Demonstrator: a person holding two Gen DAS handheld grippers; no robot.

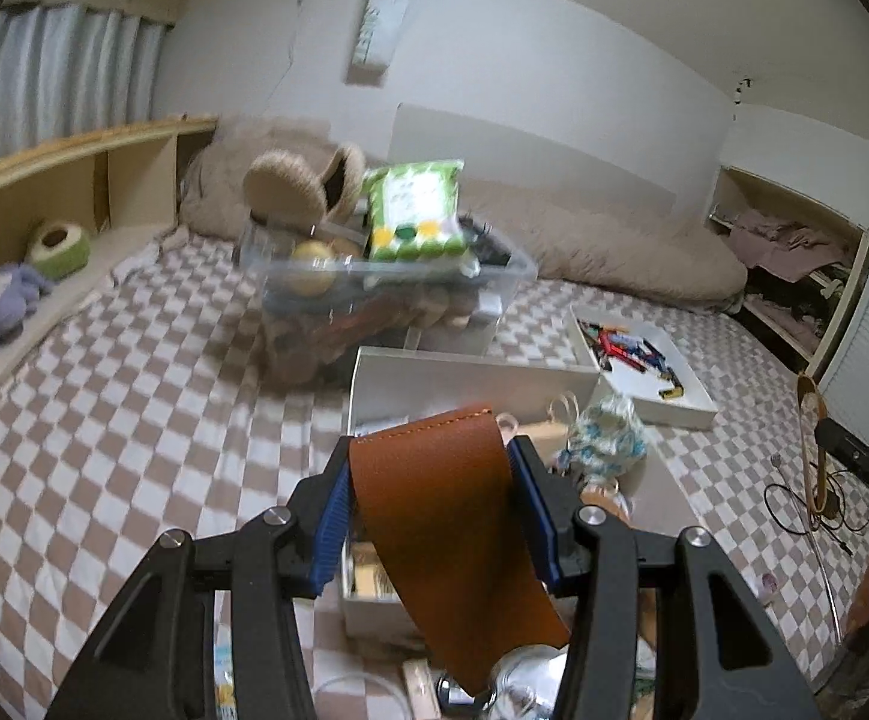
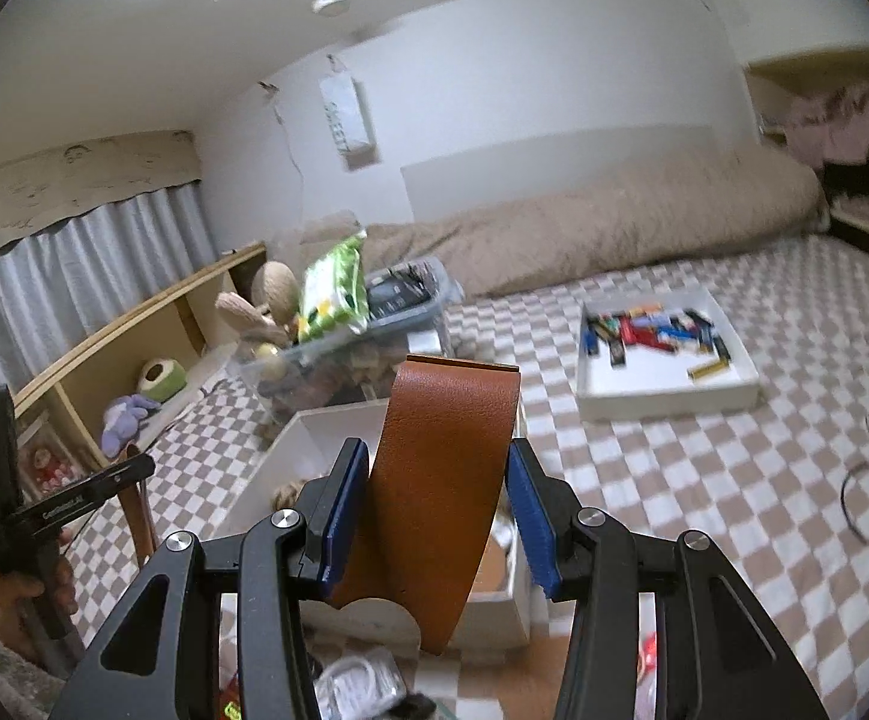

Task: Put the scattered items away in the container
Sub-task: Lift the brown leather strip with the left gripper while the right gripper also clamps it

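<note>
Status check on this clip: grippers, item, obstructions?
Left gripper and right gripper each clamp a brown leather strap. White box just ahead. Nothing in the way.

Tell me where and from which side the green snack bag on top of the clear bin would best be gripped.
Probably the sealed top edge of the green snack bag, approached from above. It stands nearly upright on the clear bin's heaped contents, so that flat seam is free and thin enough for the jaws, while the puffy body may slip. Its lower edge sits among other items.
</note>
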